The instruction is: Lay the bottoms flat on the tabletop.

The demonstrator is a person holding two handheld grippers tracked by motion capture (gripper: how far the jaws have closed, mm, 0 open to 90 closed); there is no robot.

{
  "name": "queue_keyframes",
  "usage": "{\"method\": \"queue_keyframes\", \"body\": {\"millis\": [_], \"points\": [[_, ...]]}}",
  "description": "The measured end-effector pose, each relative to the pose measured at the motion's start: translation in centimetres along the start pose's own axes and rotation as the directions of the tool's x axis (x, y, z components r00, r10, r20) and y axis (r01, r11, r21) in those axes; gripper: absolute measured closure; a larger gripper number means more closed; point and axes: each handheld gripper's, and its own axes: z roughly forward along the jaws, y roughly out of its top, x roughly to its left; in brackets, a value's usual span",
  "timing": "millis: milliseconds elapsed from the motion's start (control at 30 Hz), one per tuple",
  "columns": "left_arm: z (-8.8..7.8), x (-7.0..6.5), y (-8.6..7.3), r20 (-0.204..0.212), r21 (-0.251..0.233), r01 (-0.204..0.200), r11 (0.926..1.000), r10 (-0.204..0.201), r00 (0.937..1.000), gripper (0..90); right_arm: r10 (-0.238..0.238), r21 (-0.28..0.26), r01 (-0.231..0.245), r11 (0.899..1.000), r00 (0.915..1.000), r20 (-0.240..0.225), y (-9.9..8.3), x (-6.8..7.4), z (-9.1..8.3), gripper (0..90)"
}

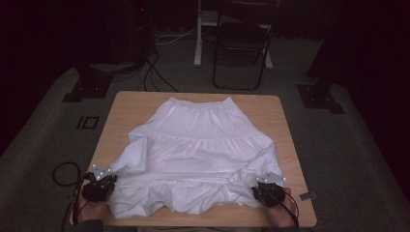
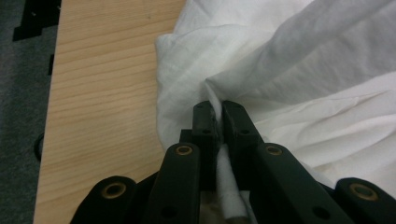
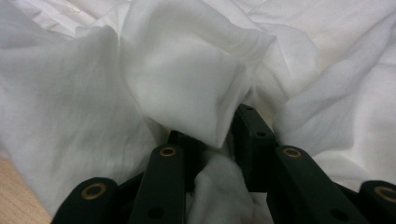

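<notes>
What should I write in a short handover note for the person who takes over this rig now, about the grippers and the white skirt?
Left gripper: fingers shut on a fold of the white skirt at its near left corner.
Right gripper: a thick bunch of the skirt sits between the fingers at the near right corner; they look closed on it.
Skirt: spread on the wooden table, waistband at the far side, hem toward the person; the left edge is folded over and the hem is bunched.
Done: both near corners are gripped.
Left: probably to lift or pull the hem, then smooth or fold the skirt.
</notes>
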Motion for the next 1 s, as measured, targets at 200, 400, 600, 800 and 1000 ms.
{"method": "queue_keyframes", "body": {"millis": [200,400,600,800,1000], "points": [[-0.2,-0.2,0.0,0.006,-0.004,-0.008,1.0,0.008,0.9999,79.7,0.003,-0.004,-0.003,1.0,1.0,-0.004,-0.1,-0.1,0.0,74.0],[-1.6,-1.3,1.0,0.079,-0.065,-0.039,0.9971,0.044,0.9959,56.1,0.003,-0.001,-0.003,1.0,1.0,-0.002,0.0,0.0,0.0,73.9],[-2.0,-3.4,3.5,0.144,-0.13,-0.071,0.9889,0.09,0.9854,46.0,0.003,-0.003,-0.003,1.0,1.0,-0.001,0.0,0.0,0.1,73.8],[-0.3,-7.3,6.4,0.189,-0.147,-0.164,0.9755,0.191,0.9632,43.6,0.007,-0.008,-0.007,1.0,1.0,-0.002,-0.1,0.0,0.1,73.8],[2.9,-10.5,8.4,0.184,-0.12,-0.237,0.9642,0.256,0.9489,40.7,0.008,-0.013,-0.008,1.0,1.0,-0.002,-0.1,0.0,0.1,73.7]]}}
